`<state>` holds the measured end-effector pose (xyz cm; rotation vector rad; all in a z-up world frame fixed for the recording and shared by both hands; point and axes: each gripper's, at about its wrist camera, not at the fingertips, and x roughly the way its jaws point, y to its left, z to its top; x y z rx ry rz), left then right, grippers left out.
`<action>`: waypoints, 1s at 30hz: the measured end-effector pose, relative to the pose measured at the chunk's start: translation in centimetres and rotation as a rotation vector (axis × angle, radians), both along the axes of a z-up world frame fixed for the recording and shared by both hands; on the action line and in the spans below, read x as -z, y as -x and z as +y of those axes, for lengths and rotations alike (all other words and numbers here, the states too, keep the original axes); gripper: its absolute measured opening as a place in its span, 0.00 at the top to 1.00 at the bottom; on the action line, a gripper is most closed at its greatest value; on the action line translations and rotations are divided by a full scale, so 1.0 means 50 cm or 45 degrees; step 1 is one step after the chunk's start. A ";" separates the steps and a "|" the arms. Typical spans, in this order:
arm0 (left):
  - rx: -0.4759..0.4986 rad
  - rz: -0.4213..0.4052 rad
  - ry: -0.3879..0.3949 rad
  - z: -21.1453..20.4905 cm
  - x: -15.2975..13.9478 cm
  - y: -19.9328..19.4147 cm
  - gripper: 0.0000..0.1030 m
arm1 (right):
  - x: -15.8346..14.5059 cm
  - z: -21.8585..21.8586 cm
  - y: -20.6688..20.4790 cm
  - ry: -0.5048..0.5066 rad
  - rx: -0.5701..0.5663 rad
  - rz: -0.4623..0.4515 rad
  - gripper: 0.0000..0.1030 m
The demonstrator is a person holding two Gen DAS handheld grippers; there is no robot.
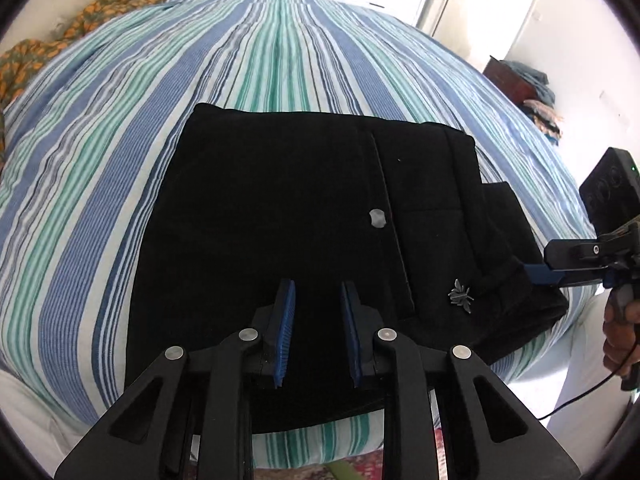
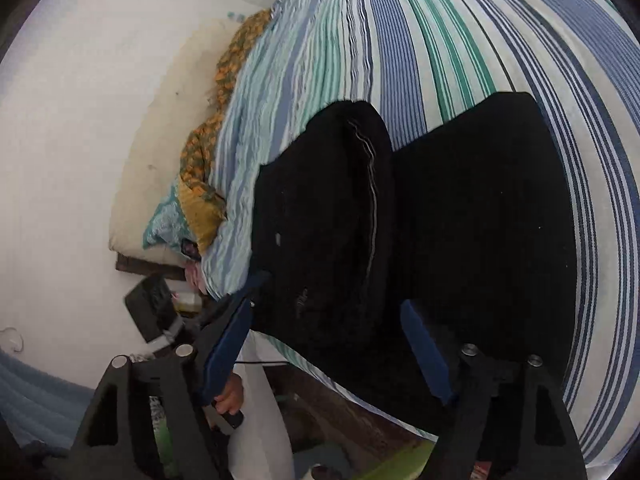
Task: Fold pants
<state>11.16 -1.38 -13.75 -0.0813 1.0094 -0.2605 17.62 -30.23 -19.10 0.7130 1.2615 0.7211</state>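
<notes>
Black pants (image 1: pixel 300 220) lie folded into a rough rectangle on the striped bed (image 1: pixel 120 140). A grey button and a small silver emblem show on top. My left gripper (image 1: pixel 318 292) hovers just above the near part of the pants, open and empty. My right gripper (image 1: pixel 536 274) reaches in from the right at the waistband corner. In the right wrist view the right gripper (image 2: pixel 332 292) is open, its jaws wide on either side of a raised fold of the pants (image 2: pixel 332 208), with one finger (image 2: pixel 228 344) below it. The striped bed (image 2: pixel 460 32) fills the view beyond.
An orange patterned cloth (image 1: pixel 80 16) is bunched at the bed's far left edge by the wall. A dark box with piled clothes (image 1: pixel 524 80) stands on the floor at the right, near a white door (image 1: pixel 480 0). A cable hangs off the right gripper.
</notes>
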 end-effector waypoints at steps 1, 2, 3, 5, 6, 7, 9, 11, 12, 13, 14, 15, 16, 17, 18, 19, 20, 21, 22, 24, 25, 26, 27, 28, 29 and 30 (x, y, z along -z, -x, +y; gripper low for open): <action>0.003 -0.007 0.002 0.002 0.000 0.005 0.79 | 0.004 0.008 -0.005 0.018 -0.029 0.020 0.29; 0.005 -0.011 0.008 0.010 0.000 0.004 0.79 | 0.009 0.014 -0.013 0.014 -0.052 0.040 0.29; 0.006 -0.012 0.015 0.012 0.002 -0.001 0.79 | 0.012 0.023 -0.021 0.017 -0.076 0.059 0.29; 0.003 -0.012 0.028 0.021 0.008 -0.015 0.79 | 0.015 0.046 -0.033 0.033 -0.103 0.062 0.29; 0.002 -0.015 0.030 0.023 0.009 -0.016 0.78 | 0.021 0.062 -0.039 0.031 -0.124 0.072 0.29; 0.004 -0.021 0.027 0.028 0.015 -0.016 0.77 | 0.028 0.081 -0.045 0.036 -0.150 0.089 0.29; 0.008 -0.030 0.017 0.029 0.014 -0.020 0.77 | 0.042 0.120 -0.057 0.075 -0.203 0.099 0.34; -0.017 -0.014 0.037 0.044 0.001 -0.022 0.74 | 0.037 0.132 -0.058 0.131 -0.167 0.068 0.63; -0.042 -0.013 0.066 0.054 -0.015 -0.018 0.72 | 0.028 0.125 -0.058 0.134 -0.130 0.053 0.73; -0.074 -0.035 0.105 0.067 -0.036 -0.013 0.68 | 0.016 0.117 -0.054 0.085 -0.104 0.027 0.75; -0.096 -0.070 0.136 0.076 -0.057 -0.006 0.61 | -0.001 0.110 -0.048 0.046 -0.093 -0.010 0.76; -0.114 -0.115 0.162 0.084 -0.081 0.001 0.56 | -0.018 0.104 -0.040 0.020 -0.091 -0.041 0.76; -0.124 -0.149 0.174 0.088 -0.098 0.006 0.50 | -0.040 0.095 -0.031 -0.009 -0.084 -0.068 0.76; -0.129 -0.177 0.182 0.090 -0.114 0.008 0.49 | -0.063 0.084 -0.021 -0.035 -0.077 -0.093 0.76; -0.129 -0.189 0.187 0.090 -0.125 0.009 0.49 | -0.084 0.071 -0.012 -0.054 -0.071 -0.119 0.76; -0.127 -0.190 0.193 0.089 -0.128 0.007 0.49 | -0.104 0.055 -0.003 -0.066 -0.063 -0.142 0.76; -0.121 -0.185 0.199 0.086 -0.129 0.006 0.49 | -0.120 0.037 0.005 -0.074 -0.052 -0.162 0.76; -0.113 -0.180 0.199 0.080 -0.127 0.006 0.49 | -0.131 0.016 0.012 -0.079 -0.040 -0.172 0.76; -0.100 -0.175 0.190 0.072 -0.120 0.007 0.49 | -0.135 -0.005 0.018 -0.078 -0.026 -0.175 0.76; -0.067 -0.145 0.140 0.052 -0.091 0.002 0.49 | -0.118 -0.053 0.032 -0.034 0.021 -0.161 0.76; -0.042 -0.113 0.117 0.041 -0.070 0.002 0.49 | -0.098 -0.071 0.035 0.000 0.047 -0.134 0.76; -0.016 -0.078 0.095 0.029 -0.049 -0.002 0.49 | -0.070 -0.087 0.041 0.067 0.063 -0.103 0.76; 0.010 -0.035 0.052 0.016 -0.027 -0.006 0.50 | -0.042 -0.091 0.041 0.158 0.059 -0.069 0.76; 0.030 -0.022 -0.020 0.004 -0.014 -0.005 0.50 | -0.012 -0.087 0.044 0.250 0.041 -0.040 0.70; 0.044 -0.036 -0.071 -0.003 -0.013 -0.001 0.50 | 0.013 -0.083 0.050 0.302 0.034 -0.026 0.68; 0.053 -0.056 -0.092 -0.003 -0.020 0.002 0.50 | 0.021 -0.086 0.051 0.274 0.052 -0.029 0.64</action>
